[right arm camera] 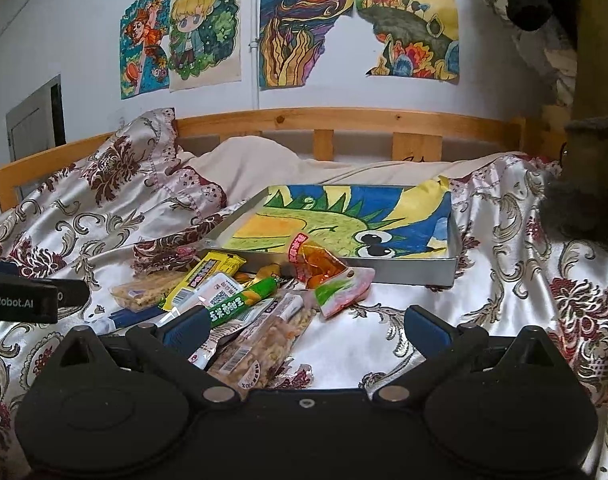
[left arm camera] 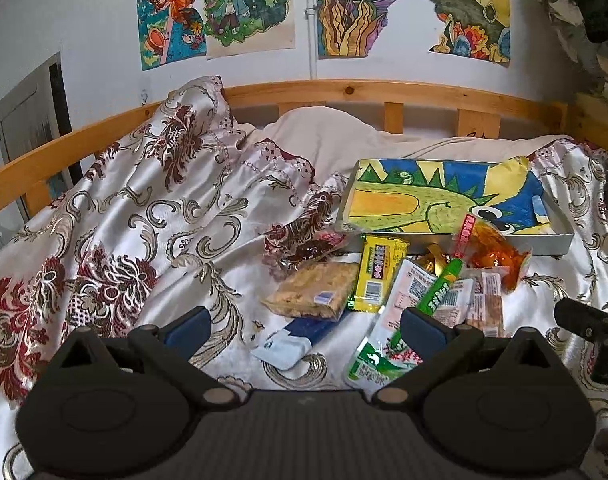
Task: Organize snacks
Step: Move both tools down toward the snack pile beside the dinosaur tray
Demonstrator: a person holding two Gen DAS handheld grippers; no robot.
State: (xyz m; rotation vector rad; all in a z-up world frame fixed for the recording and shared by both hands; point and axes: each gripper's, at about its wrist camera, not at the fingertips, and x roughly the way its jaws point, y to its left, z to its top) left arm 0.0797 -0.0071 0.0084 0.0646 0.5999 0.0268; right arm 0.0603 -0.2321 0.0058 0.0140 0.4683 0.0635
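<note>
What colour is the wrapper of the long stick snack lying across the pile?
Green with white lettering; the stick snack shows best in the right wrist view.

White wall (left arm camera: 84, 20) with colourful drawings (left arm camera: 248, 4), wooden bed rail (right arm camera: 343, 116), floral satin bedspread (left arm camera: 144, 216).

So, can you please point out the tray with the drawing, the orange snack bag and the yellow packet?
tray (right arm camera: 407, 270), right wrist view, on its grey front wall
orange snack bag (right arm camera: 321, 262), right wrist view, on its clear orange middle
yellow packet (left arm camera: 377, 270), left wrist view, on its black label
</note>
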